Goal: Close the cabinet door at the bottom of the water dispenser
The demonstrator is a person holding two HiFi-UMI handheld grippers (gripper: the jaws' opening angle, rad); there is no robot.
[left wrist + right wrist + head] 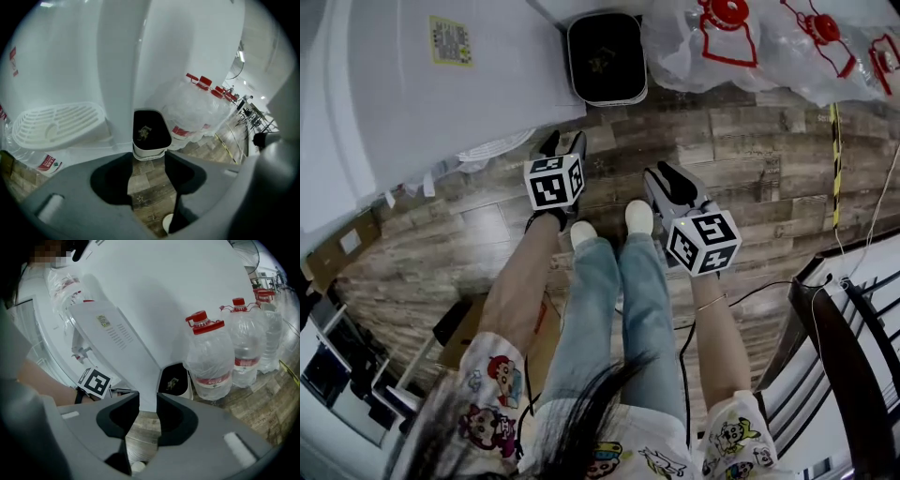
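Note:
The white cabinet door (487, 80) with a yellow sticker stands swung out from the water dispenser (337, 112). Its lower corner ends by the black bin (606, 56). In the right gripper view the same panel (117, 333) shows its label and vent slots, and its bottom corner lines up between the jaws but lies farther off. My left gripper (562, 145) hovers just below the door's lower edge, open, with only floor between its jaws (147, 173). My right gripper (666, 183) is held over the floor to the right of it, also open and empty (147, 416).
Large water bottles with red caps (769, 42) stand in plastic right of the bin (173, 380). The person's legs and white shoes (637, 217) are between the grippers. A dark railing (844, 337) is at right, a cardboard box (337, 248) at left.

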